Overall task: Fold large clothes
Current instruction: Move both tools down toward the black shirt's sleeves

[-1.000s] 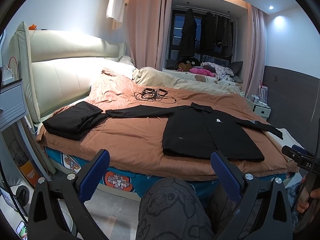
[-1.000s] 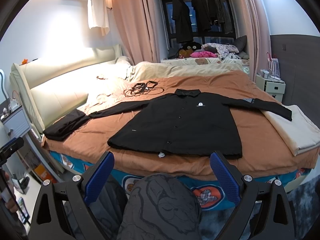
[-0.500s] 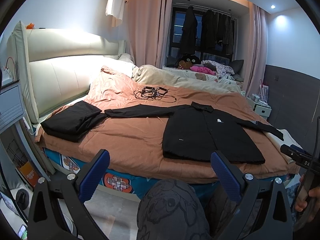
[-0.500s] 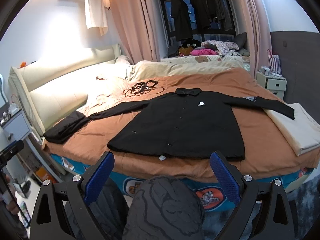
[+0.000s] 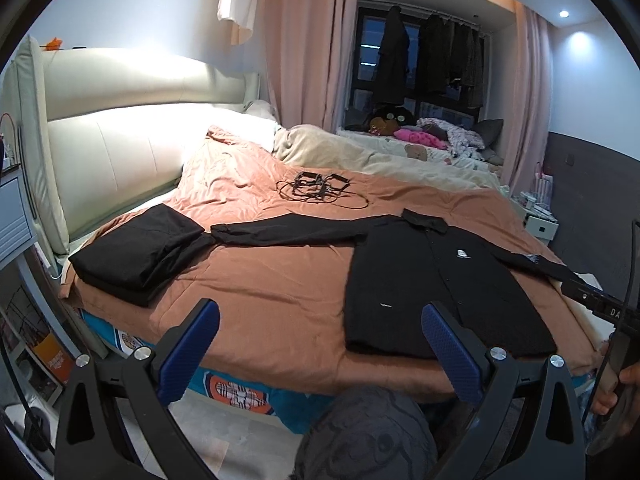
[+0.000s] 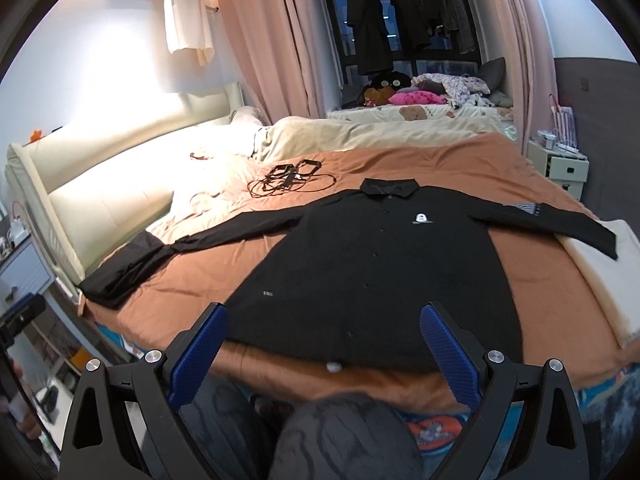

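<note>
Both cameras drifted closer to the bed [image 5: 280, 292], tongs wide open and empty; we'd pinch the soft, floppy shirt [image 6: 372, 272] at its cuffs

Black shirt [image 6: 372, 276], orange-brown blanket [image 6: 192, 276]

We see both grippers built alike: left gripper [image 5: 320, 336] and right gripper [image 6: 324, 336] have black frames with triangular cutouts, silver screws [image 5: 498, 353] at the pivots, and blue textured pads [image 6: 198, 354] on the fingers. Trousers [image 6: 344, 436] are dark grey with a darker swirly print. A black cable [image 5: 631, 268] runs along the right gripper's handle, which bears white lettering.
</note>
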`<state>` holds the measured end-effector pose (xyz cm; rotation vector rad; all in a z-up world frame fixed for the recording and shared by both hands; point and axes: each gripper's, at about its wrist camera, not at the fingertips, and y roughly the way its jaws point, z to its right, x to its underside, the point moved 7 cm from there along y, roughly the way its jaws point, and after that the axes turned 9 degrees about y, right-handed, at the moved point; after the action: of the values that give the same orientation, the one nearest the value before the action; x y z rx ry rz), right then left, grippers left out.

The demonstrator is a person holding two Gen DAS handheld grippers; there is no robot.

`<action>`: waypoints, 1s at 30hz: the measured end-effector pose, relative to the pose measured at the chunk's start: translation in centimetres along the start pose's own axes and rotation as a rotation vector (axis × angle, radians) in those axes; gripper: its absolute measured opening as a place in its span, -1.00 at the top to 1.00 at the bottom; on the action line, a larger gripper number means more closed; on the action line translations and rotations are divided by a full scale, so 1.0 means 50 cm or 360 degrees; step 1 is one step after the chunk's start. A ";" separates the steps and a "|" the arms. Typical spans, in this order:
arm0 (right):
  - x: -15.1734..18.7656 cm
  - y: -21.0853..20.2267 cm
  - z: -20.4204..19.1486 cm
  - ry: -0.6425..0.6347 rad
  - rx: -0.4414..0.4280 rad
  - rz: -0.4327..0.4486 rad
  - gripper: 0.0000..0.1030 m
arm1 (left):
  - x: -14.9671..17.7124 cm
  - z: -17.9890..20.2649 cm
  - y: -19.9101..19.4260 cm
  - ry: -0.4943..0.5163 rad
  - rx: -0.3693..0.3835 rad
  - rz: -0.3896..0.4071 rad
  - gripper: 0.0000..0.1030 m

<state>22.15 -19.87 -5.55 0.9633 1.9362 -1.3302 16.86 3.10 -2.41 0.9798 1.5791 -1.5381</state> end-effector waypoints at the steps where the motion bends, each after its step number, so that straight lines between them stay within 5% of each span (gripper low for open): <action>1: -0.010 0.016 -0.003 -0.0001 -0.0004 -0.0006 -0.88 | -0.005 -0.007 0.018 -0.0008 -0.0008 -0.0015 -1.00; 21: -0.170 0.385 -0.050 0.0145 -0.0073 -0.0121 -0.88 | -0.134 -0.165 0.355 -0.0142 -0.0216 -0.0153 -1.00; 30: -0.210 0.565 -0.070 0.0243 -0.0130 -0.0228 -0.88 | -0.159 -0.224 0.519 -0.0224 -0.0210 -0.0297 -1.00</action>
<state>51.08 -12.29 -10.59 0.9245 2.1937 -1.2762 43.76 14.03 -6.83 0.6531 1.6850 -1.5678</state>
